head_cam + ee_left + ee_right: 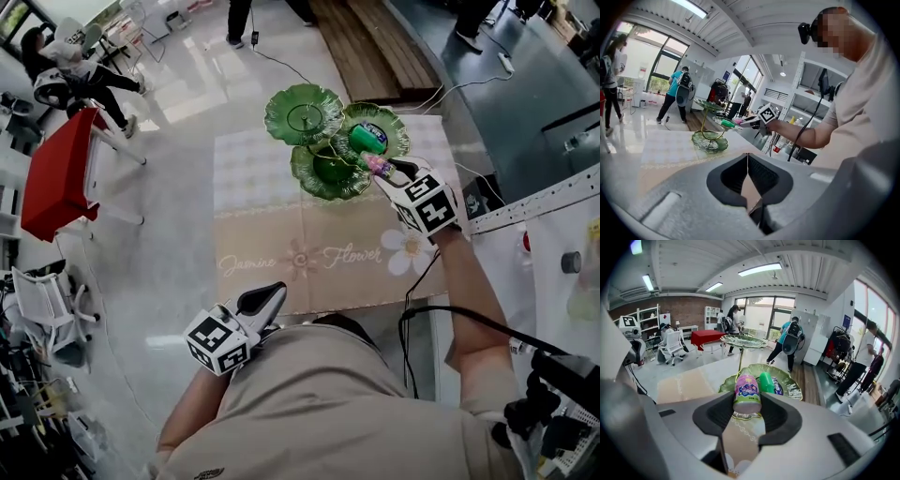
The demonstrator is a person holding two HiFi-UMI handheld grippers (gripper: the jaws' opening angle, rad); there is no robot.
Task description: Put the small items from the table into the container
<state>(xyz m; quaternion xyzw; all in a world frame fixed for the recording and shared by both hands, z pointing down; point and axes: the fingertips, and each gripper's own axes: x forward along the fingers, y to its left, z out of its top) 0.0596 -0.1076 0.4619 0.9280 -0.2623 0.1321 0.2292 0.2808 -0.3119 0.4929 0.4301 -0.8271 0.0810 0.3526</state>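
Note:
A green tiered dish stand with leaf-shaped plates is on the far side of the table. Its right-hand plate holds a green bottle. My right gripper is shut on a small pink and green bottle, held just in front of that plate, beside the green bottle. The highest plate is behind it. My left gripper is shut and empty over the table's near edge. In the left gripper view its jaw tips meet, with the stand farther off.
A beige tablecloth with a flower print covers the table. A red table and chairs are on the left. Cables run over the floor behind the table. People stand and sit farther off in the room.

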